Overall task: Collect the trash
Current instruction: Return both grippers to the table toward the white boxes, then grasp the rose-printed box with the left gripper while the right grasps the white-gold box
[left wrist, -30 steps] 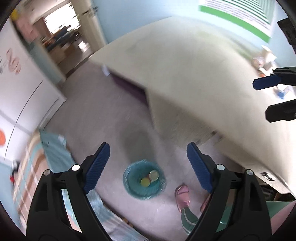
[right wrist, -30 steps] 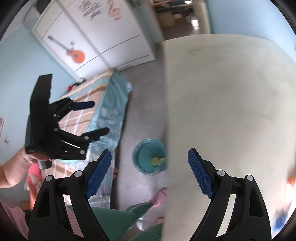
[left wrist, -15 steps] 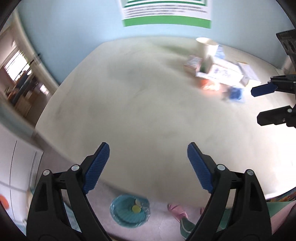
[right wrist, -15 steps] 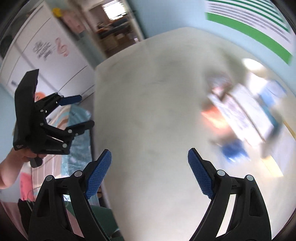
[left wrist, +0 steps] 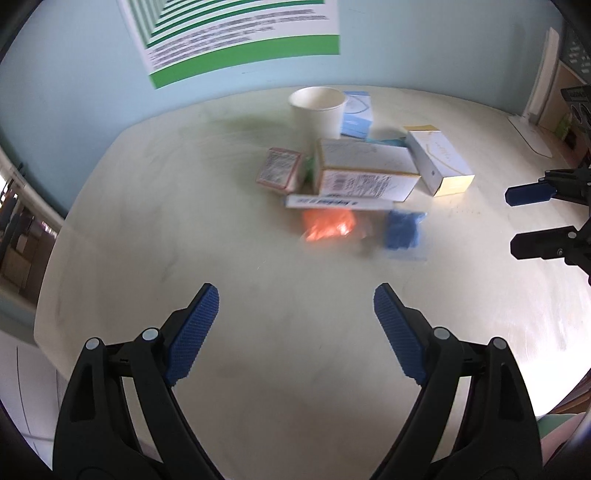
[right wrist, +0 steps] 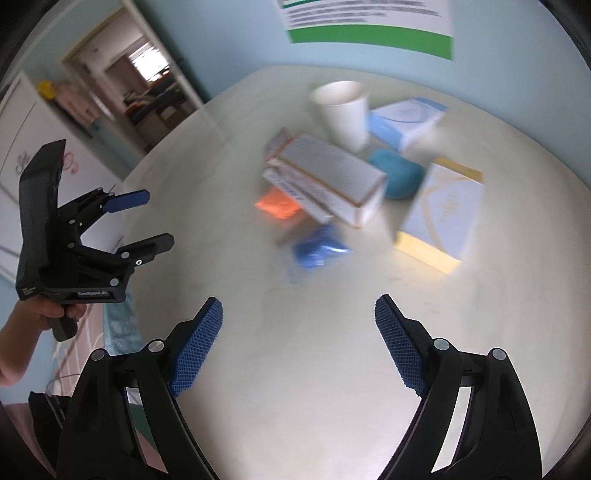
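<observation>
A heap of trash lies on a cream table: a white paper cup, a long white box, a small red-edged box, a white and yellow box, an orange wrapper and a blue wrapper. My left gripper is open and empty, above the table short of the heap. My right gripper is open and empty, nearer the blue wrapper. Each gripper shows in the other's view: the right, the left.
A green and white poster hangs on the light blue wall behind the table. A teal ball-like object and a light blue box lie behind the heap. An open doorway and white wardrobe doors are at the left.
Both views have swung up from the floor and the teal bin to the table top. The trash heap has come into view, closer and more centred than half a second ago.
</observation>
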The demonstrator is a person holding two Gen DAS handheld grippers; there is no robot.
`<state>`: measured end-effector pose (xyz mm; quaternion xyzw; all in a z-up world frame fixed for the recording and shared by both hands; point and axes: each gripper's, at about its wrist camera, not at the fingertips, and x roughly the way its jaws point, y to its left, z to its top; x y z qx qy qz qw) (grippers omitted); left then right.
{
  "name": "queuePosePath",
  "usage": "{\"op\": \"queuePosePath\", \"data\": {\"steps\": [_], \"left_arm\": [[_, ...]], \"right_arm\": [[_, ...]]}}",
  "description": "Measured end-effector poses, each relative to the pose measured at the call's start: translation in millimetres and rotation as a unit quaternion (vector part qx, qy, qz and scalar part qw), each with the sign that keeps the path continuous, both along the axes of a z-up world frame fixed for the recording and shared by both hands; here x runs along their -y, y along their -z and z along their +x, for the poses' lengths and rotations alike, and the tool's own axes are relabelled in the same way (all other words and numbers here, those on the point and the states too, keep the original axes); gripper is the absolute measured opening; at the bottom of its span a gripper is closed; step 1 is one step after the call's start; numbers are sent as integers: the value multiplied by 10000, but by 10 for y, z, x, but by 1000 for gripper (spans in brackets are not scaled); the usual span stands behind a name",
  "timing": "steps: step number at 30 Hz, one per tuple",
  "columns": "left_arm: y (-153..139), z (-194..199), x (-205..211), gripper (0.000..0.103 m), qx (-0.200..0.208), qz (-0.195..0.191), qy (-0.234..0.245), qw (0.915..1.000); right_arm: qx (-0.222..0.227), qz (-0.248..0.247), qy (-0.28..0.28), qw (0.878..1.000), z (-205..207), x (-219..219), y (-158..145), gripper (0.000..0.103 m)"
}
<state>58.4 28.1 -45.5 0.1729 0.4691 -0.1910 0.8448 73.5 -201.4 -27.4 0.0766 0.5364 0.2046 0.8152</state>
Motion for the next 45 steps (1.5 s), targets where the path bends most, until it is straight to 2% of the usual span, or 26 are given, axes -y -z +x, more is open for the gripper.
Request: {"op": "queuePosePath", "data": {"steps": [13,18,24,26,33,38,41,45], "left_arm": [[187,622,674,84,-254,17,461,9986],[268,856,891,88,-253,160,656,9974],[366,1052,1000,92,-444,135,783,9958],[381,1087,1055,95,-433,126,911,9948],[414,1134,1224,96,-390,173,1222,9916],[418,1185,1307,97,-398,123,1455,9885],[425,1221,1325,97,-421,75,1509,9876],[446,1248,1339,96,-484,-61,1523,9871]], "right_arm": [[-274,-89,951,9951,429,609,334,84],[-457,-111,1029,9936,606,654,510,84],[-536,34,1124,9922,829,663,619,86],[-565,44,1122,9921,888,651,635,86],[-629,-29,1147,9914,987,630,702,86],[-682,-273,1212,9899,1006,631,760,86],[-613,-401,1154,9906,986,621,752,83],[-583,-573,1116,9904,942,656,730,70]]}}
